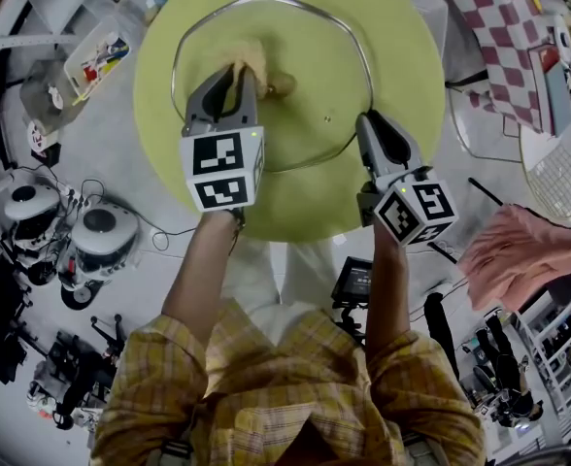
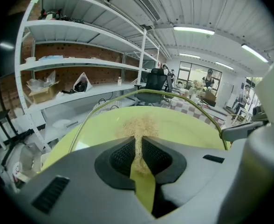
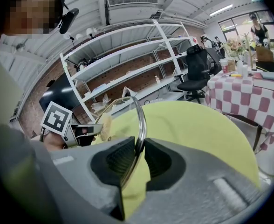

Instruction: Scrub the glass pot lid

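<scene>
Glass pot lid [image 1: 310, 66], little but a rim to me over the green table [image 1: 402, 56]'s middle, sat pinched in my right gripper [image 3: 138, 148]; only the view from my left gripper [image 2: 138, 148] showed it clamping a scrubber [image 2: 139, 125].

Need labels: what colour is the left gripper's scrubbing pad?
Tan; the scrubbing pad shows best in the left gripper view.

Legible text: none. Only square black-and-white marker patterns on the claw cubes [image 1: 223, 168]; no words or numbers.

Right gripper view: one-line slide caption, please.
Right gripper grips the glass pot lid by its rim over a yellow-green table; left gripper holds a tan scrubber.
</scene>
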